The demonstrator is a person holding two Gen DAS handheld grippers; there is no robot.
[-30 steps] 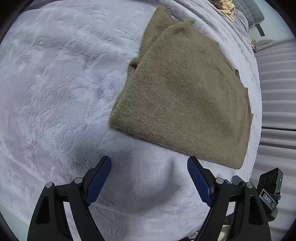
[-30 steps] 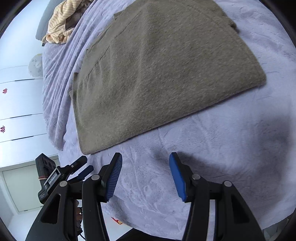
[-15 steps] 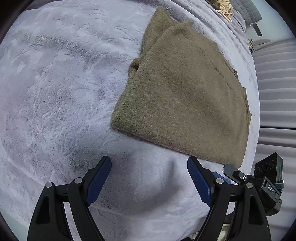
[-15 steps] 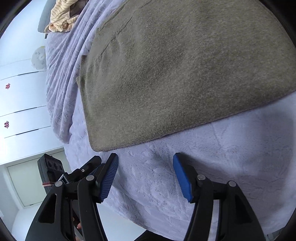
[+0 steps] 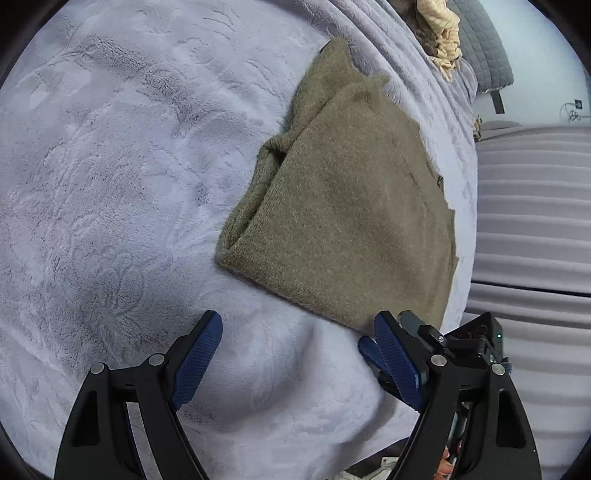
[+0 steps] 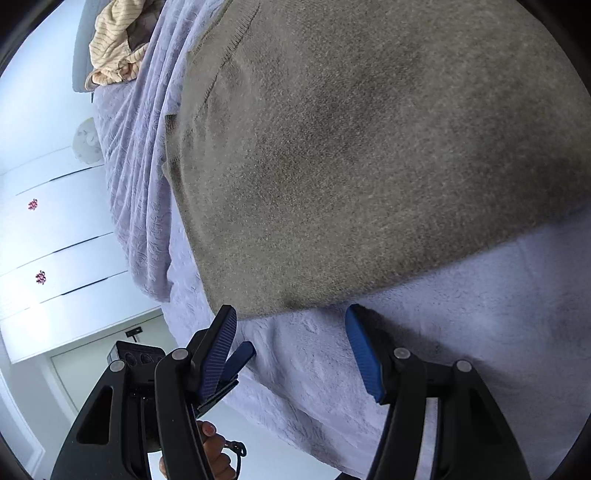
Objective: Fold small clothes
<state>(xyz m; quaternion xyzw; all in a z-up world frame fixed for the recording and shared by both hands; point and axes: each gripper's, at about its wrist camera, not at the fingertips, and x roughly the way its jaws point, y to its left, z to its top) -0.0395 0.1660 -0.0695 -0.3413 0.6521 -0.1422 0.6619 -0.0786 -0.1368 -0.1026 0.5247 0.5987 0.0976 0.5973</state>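
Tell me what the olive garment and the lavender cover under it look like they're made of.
Olive garment: looks like knitted wool or a wool blend, matte and fuzzy, with fine stitch rows and a ribbed edge. Lavender cover: seems plush fleece, soft short pile with an embossed pattern.

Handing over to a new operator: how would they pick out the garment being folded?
Look at the lavender plush blanket covering the bed. The olive knit garment lies folded flat near its edge, just ahead of both grippers. The only other clothing is a yellow striped piece, crumpled far behind.
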